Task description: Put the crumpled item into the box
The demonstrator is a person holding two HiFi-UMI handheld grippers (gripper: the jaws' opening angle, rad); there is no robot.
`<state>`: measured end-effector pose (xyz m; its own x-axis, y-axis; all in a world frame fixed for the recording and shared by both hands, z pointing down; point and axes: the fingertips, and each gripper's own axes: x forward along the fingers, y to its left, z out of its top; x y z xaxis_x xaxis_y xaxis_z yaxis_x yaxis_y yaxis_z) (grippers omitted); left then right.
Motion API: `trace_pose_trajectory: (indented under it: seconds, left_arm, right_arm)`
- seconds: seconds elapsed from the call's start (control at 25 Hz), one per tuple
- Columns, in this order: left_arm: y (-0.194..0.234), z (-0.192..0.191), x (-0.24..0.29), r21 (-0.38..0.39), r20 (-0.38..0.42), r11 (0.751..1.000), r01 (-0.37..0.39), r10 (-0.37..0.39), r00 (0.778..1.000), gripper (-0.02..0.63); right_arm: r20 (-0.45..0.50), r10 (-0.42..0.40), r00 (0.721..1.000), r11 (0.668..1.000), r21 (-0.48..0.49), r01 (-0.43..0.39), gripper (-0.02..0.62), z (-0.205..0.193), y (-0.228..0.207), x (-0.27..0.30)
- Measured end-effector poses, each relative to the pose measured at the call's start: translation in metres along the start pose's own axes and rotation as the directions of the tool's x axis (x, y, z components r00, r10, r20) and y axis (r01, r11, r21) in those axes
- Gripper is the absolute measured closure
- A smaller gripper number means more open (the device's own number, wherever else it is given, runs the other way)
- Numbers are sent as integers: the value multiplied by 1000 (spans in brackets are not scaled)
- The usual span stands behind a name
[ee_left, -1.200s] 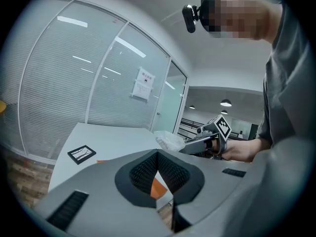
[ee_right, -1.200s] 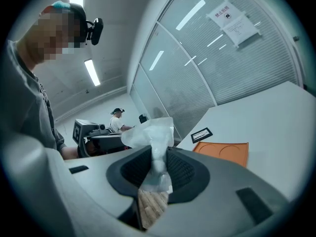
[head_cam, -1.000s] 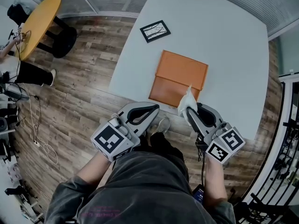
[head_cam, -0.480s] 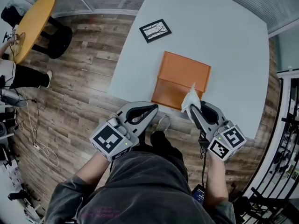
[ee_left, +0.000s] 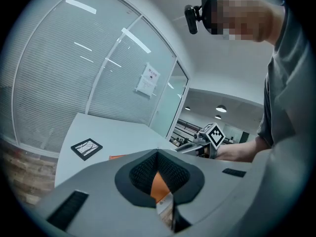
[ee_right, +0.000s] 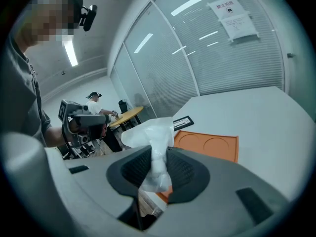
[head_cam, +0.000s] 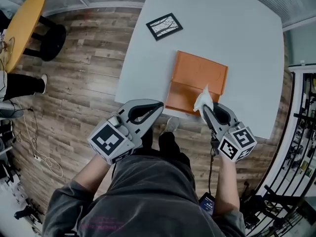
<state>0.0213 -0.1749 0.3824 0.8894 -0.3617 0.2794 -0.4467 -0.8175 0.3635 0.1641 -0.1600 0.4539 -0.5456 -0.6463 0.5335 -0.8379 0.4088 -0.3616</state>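
An orange box (head_cam: 197, 80) lies open and flat near the front edge of the white table (head_cam: 237, 28). The crumpled item (head_cam: 204, 100), a white wad of thin paper or plastic, sticks up from my right gripper (head_cam: 207, 109), which is shut on it just over the box's near corner. In the right gripper view the wad (ee_right: 154, 147) is pinched between the dark pads, with the box (ee_right: 210, 144) beyond it. My left gripper (head_cam: 149, 108) hangs off the table's front edge, shut with nothing in it; its tips meet in the left gripper view (ee_left: 158, 153).
A small black-framed picture (head_cam: 164, 26) lies on the table behind the box. A round yellow table (head_cam: 19, 28) stands at far left on the wooden floor, with a person's legs (head_cam: 22, 85) and cables nearby. A glass wall borders the table's far side.
My right gripper has carried the crumpled item a little forward, to the box's near corner. The left gripper has drifted slightly left. Both grips look the same.
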Motion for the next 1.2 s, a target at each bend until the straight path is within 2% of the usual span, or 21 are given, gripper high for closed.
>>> trace_pose_trajectory:
  seconds: [0.2, 0.56, 0.88, 1.2]
  left_arm:
    - [17, -4, -3, -28, -2, 1000, 10, -11, 1000, 594]
    - [26, -16, 0, -66, -26, 998, 18, -19, 999, 594]
    - [26, -26, 3, -86, -29, 996, 1, -3, 1000, 594]
    - [25, -32, 2, -104, -37, 994, -25, 21, 999, 594]
  right_arm:
    - [-53, -27, 998, 999, -38, 25, 499, -9, -4, 19]
    - [-147, -37, 988, 990, -137, 16, 499, -28, -7, 46]
    - [-248, -41, 968, 964, -264, -27, 499, -56, -12, 61]
    - [-322, -28, 946, 947, -311, -78, 499, -73, -17, 72]
